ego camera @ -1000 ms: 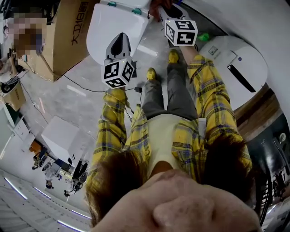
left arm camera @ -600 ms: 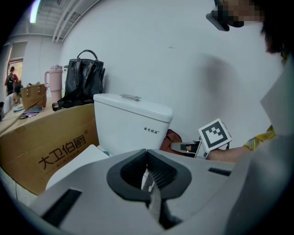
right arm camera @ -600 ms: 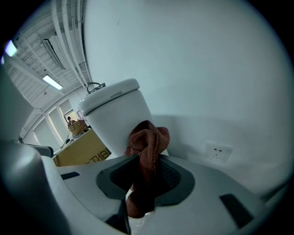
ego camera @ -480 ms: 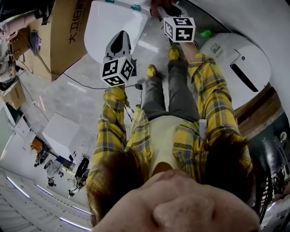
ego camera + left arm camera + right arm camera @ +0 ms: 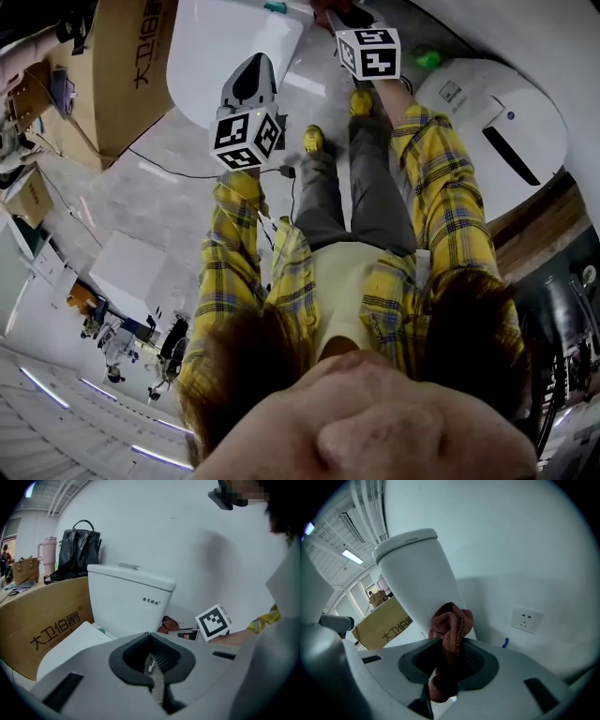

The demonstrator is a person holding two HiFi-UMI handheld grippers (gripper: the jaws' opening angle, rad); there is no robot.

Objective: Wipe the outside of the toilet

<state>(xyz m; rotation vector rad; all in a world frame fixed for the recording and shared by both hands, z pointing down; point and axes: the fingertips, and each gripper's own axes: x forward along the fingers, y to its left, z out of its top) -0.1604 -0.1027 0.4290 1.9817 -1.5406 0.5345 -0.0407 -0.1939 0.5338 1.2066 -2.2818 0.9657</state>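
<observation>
Looks like the wipe is at the tank stage, IMO just getting going. R gripper (image 5: 447, 665) is clamped tight on a brown cloth (image 5: 450, 630). The cloth bunches out the front of the jaws and a bit hangs below too. The wad sits right by the side of the toilet tank (image 5: 415, 578), touching or v. close, can't tell which. L gripper (image 5: 152, 665) has its jaws pressed together w/ nothing in them and hovers in front of the toilet, over the seat lid (image 5: 225, 47) in the head view.

Next move, my guess: push the wad flat onto the tank side and drag it down, then do the front, the lid and the bowl. Only a small knob of cloth pokes out, so each pass prob covers a narrow strip and it'll need lots of overlapping strokes.

Materials etc:
- Tank is white glazed ceramic, smooth and glossy, w/ rounded corners and a flat cap on top. Should be slick, so the cloth ought to slide easy.
- Cloth is soft, looks like terry or microfibre, twisted into a lump.
- Cardboard box (image 5: 47, 625) sits just beside the toilet, so that side looks tight to reach.
- Wall socket (image 5: 526, 619) is near the tank, so I'd keep the cloth off it.
</observation>
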